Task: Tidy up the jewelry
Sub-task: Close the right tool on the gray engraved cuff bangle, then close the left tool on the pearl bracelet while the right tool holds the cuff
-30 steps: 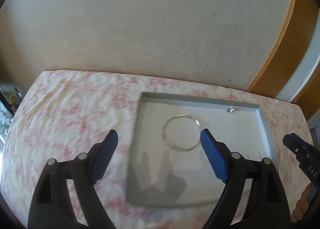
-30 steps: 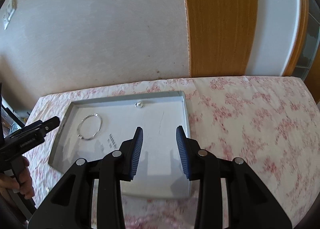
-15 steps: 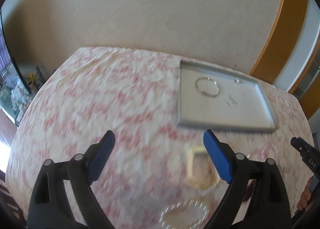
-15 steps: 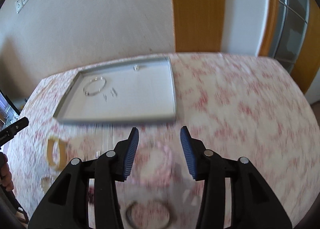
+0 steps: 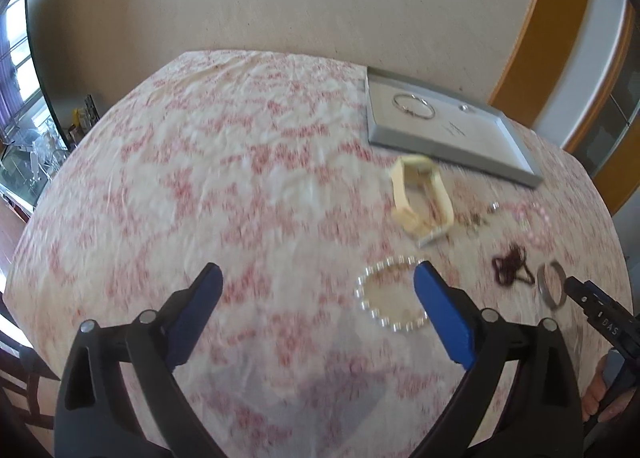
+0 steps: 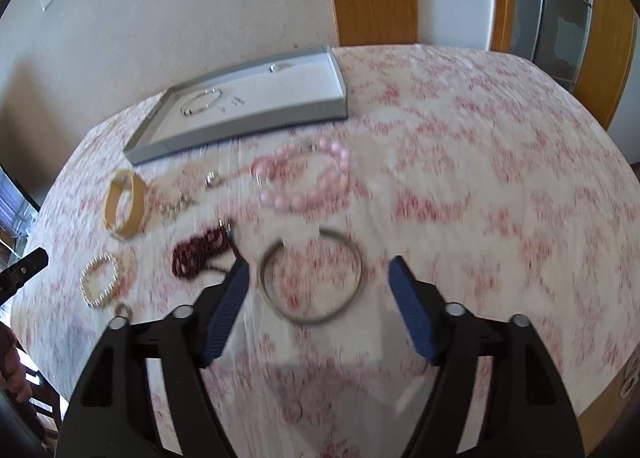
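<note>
L hand-held gripper [image 5: 316, 290] wide open, just opened more, empty, over tabletop [image 5: 200, 178] by pearl bracelet [image 5: 390, 294]. R hand-held gripper [image 6: 318, 282] opened up too, empty, above metal bangle [image 6: 312, 278]. Grey tray [image 6: 240, 134] at far edge w/ thin bangle [image 6: 200, 101]

Both the left gripper [image 5: 316, 286] and the right gripper [image 6: 318, 278] point steeply downward, jaws just opened wide, nothing gripped.

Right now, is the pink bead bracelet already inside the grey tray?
No, the pink bead bracelet lies on the floral tablecloth in front of the grey tray, outside its rim.
</note>
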### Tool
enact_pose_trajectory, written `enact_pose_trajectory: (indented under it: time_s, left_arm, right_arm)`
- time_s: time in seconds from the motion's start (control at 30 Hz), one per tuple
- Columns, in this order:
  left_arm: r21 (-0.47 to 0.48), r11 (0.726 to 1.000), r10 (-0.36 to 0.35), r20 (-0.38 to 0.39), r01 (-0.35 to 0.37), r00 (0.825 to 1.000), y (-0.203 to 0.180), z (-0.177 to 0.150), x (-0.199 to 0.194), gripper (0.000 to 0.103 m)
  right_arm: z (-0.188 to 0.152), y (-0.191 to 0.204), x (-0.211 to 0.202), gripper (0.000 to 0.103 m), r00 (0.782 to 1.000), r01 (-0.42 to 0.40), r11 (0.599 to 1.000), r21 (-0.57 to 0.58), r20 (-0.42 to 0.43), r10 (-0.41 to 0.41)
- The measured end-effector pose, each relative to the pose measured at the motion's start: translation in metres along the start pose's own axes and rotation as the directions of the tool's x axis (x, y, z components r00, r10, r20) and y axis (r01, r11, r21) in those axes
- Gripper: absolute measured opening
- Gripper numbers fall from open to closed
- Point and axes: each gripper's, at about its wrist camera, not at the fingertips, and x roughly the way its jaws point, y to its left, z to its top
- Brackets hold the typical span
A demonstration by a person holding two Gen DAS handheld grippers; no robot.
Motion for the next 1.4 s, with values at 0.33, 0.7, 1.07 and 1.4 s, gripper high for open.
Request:
enact_pose_trajectory:
  time_s: [0.33, 0.7, 1.07, 1.4]
  left_arm:
    - [0.041, 0.999, -0.008, 0.015, 0.007, 1.0, -0.013, -0.029, 0.003, 0.098]
    - [0.077, 0.997, -0.009, 0.037, 0.006, 0.999, -0.019, -0.028, 0.017, 0.098]
    - [0.113, 0.994, -0.005, 0.038, 0.001, 0.999, -0.034, -0.015, 0.034, 0.09]
    - [0.169, 0.985, -0.029, -0.004, 0.029, 1.0, -0.038, -0.015, 0.048, 0.046]
  right_arm:
    - [-0.008, 0.009, 0.027, 0.088, 0.997, 0.082, 0.995, -0.053, 0.016, -0.082]
    - [-0.007, 0.015, 0.028, 0.068, 0.995, 0.089, 0.994, -0.067, 0.046, -0.086]
    - [-0.007, 0.016, 0.027, 0.068, 0.996, 0.082, 0.994, -0.066, 0.047, -0.079]
    - [-0.008, 0.016, 0.027, 0.068, 0.996, 0.084, 0.994, -0.063, 0.047, -0.081]
